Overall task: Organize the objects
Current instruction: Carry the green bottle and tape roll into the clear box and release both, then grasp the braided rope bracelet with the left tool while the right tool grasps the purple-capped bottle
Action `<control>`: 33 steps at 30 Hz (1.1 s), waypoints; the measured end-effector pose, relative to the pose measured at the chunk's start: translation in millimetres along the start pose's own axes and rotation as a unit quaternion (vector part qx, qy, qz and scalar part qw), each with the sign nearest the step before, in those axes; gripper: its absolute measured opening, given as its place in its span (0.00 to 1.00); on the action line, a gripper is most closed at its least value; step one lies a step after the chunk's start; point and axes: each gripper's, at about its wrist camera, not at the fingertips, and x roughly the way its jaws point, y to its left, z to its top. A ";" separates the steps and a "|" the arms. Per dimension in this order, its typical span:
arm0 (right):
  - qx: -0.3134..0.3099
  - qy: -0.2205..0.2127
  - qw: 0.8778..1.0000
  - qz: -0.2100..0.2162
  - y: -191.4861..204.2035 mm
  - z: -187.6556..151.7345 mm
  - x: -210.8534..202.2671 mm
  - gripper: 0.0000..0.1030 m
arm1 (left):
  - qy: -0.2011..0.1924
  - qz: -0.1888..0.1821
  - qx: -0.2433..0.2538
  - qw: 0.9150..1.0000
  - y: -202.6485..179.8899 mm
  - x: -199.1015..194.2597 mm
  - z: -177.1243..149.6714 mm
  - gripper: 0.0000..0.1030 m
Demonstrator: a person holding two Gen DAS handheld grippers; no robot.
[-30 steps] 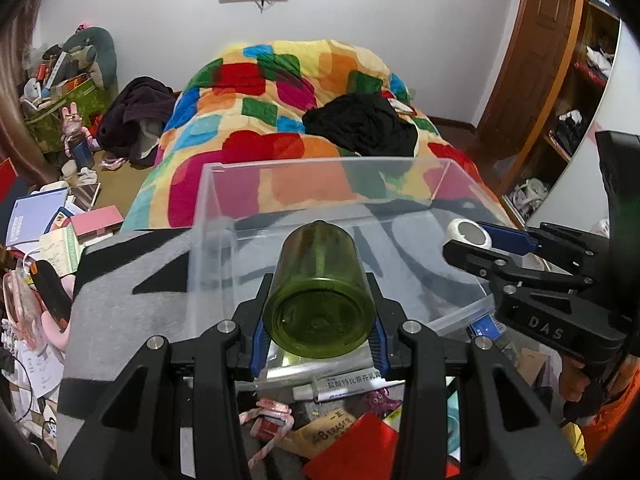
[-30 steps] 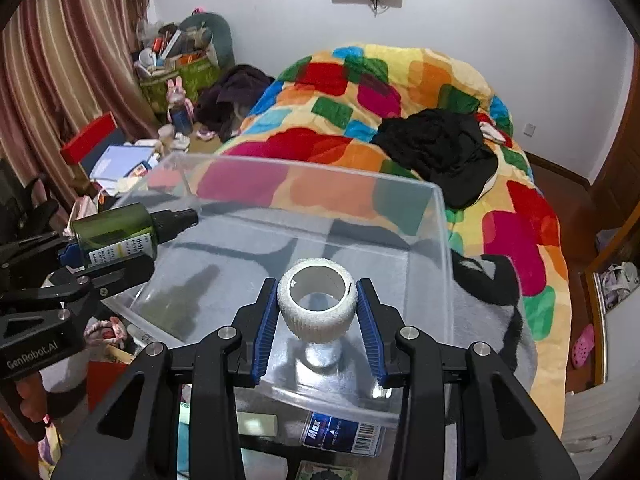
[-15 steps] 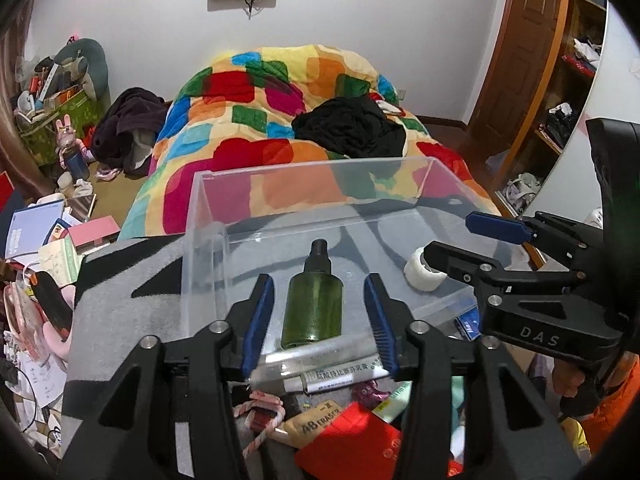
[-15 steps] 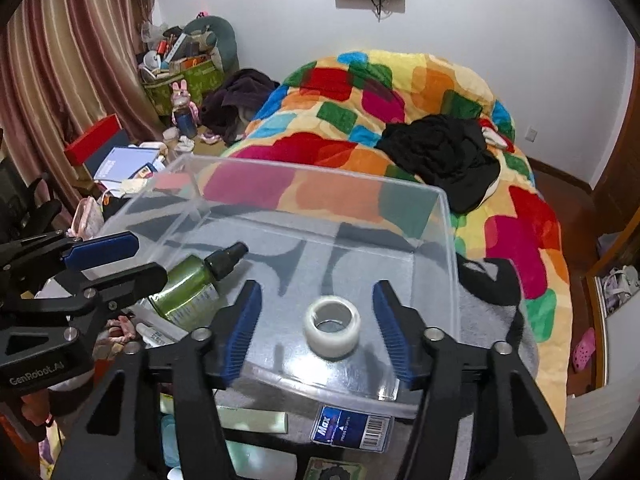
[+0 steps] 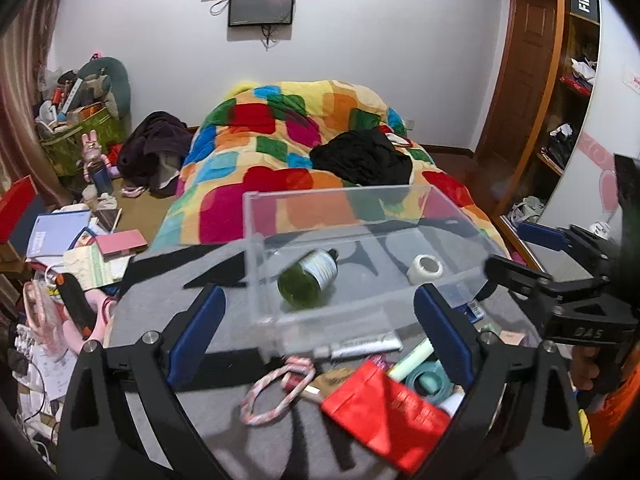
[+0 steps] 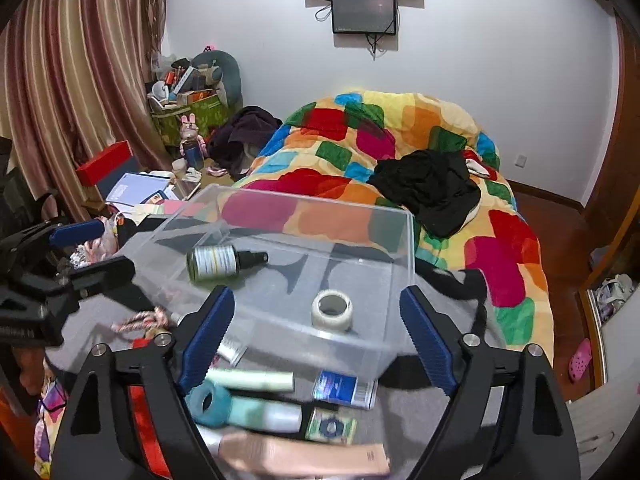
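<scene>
Left wrist view: both grippers' jaws are opening, empty, over a clear plastic box (image 5: 256, 240) holding a green glass bottle (image 5: 308, 282) and tape ring (image 5: 426, 269).

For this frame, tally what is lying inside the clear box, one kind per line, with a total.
Inside the clear box:
Green spray bottle, on its side: 1
Roll of clear tape: 1
Total: 2
The other clutter lies outside the box, in front of it.

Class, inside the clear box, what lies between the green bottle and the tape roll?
Nothing: bare box floor separates the green bottle from the tape roll, seen in both wrist views.
</scene>
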 end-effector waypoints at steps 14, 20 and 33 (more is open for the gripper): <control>0.012 0.050 0.998 -0.023 -9.8 -77.2 -18.9 0.82 | 0.056 0.026 -0.026 0.998 44.9 13.0 -64.3 0.91; 0.057 0.081 0.995 -0.017 -18.1 -106.0 -15.3 0.82 | 0.076 0.032 -0.027 0.996 54.2 26.8 -78.5 0.75; 0.116 0.092 0.989 0.015 -38.7 -128.7 -19.9 0.70 | 0.080 0.020 -0.021 0.996 49.7 46.5 -82.5 0.24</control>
